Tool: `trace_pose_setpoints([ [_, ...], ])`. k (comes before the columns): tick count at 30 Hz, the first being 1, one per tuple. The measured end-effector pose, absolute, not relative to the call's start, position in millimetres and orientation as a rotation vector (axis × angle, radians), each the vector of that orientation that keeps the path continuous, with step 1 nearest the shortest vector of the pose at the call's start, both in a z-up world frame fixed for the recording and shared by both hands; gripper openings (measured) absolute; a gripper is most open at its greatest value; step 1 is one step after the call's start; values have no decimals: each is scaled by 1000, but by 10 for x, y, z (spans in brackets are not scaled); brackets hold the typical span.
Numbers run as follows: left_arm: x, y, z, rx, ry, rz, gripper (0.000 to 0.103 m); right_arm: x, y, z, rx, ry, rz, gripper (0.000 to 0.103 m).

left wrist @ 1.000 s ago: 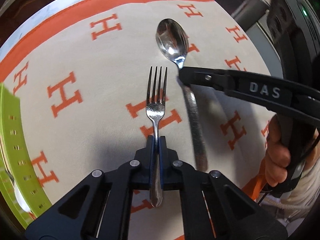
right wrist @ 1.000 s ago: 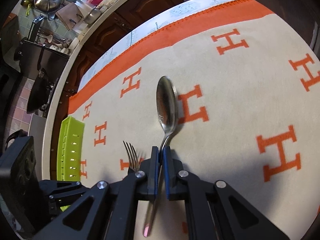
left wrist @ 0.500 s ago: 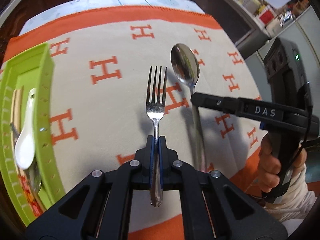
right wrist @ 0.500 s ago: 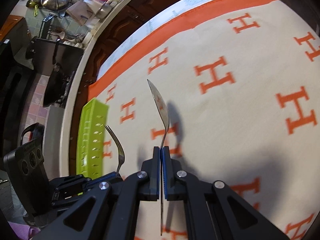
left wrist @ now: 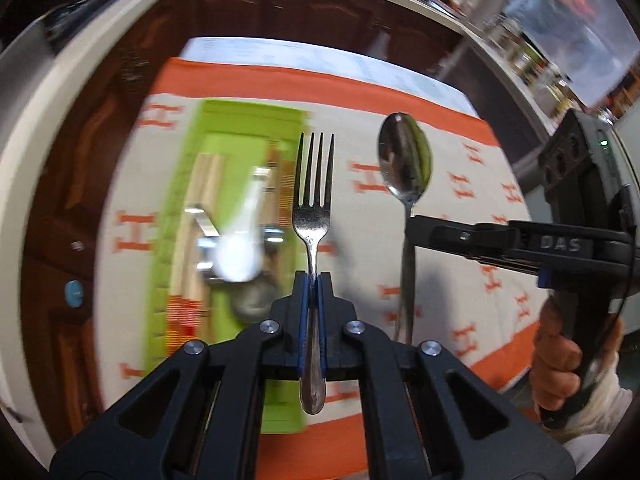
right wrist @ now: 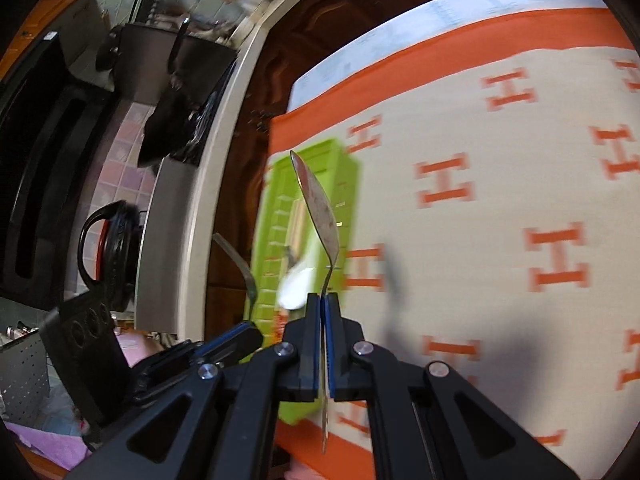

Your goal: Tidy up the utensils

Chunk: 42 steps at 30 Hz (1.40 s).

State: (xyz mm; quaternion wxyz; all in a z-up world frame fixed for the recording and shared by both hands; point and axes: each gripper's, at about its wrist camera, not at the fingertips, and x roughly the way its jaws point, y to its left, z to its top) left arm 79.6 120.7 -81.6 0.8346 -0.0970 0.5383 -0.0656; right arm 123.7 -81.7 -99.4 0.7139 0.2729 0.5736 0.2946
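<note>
Cream cloth point(left wrist: 448, 240) with orange H marks and an orange border covers the table; beyond its far edge stand dark wooden cabinets point(left wrist: 280, 12) under a pale countertop point(right wrist: 224, 128), with pots and a dark stove point(right wrist: 44, 152) at the left of the right wrist view. On the cloth's left side lies a green tray point(left wrist: 176, 216), blurred, holding what looks like a white spoon point(left wrist: 240, 248) and wooden pieces. The left gripper point(left wrist: 312, 280) is clamped on a fork point(left wrist: 313, 184), tines pointing away, raised above the tray's right edge. The right gripper point(right wrist: 322, 304) pinches a metal spoon point(right wrist: 318, 208) by its handle, bowl up, just beside the fork. A hand point(left wrist: 560, 356) grips the right tool.
</note>
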Motion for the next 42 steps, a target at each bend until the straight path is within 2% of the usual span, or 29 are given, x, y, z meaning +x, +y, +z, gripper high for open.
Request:
trace_pose_setpoints([
  [8, 757, 1688, -1110, -163, 1164, -16, 2, 1368, -185, -1099, 596, 1324, 663, 2],
  [16, 777, 1749, -1431, -130, 1195, 4, 2, 1450, 60, -1238, 425, 1339, 539, 2],
  [27, 795, 1695, -1522, -133, 1215, 23, 5, 1355, 25, -1112, 313, 1284, 513, 5],
  [29, 772, 1656, -1501, -127, 1212, 19, 9, 1310, -24, -1097, 295, 1275, 507, 5],
  [30, 753, 1630, -1485, -126, 1208, 17, 15, 1279, -57, -1092, 284, 1270, 502, 5],
  [32, 713, 1587, -1442, -125, 1193, 10, 30, 1219, -122, -1081, 261, 1258, 492, 5],
  [34, 661, 1538, -1376, -131, 1167, 4, 54, 1144, -213, -1073, 234, 1243, 474, 5],
  [36, 605, 1475, -1310, -136, 1147, 2, 59, 1057, -325, -1065, 213, 1228, 457, 5],
  [42, 437, 1194, -1136, -116, 1112, -19, 63, 810, -662, -1047, 183, 1194, 412, 6],
])
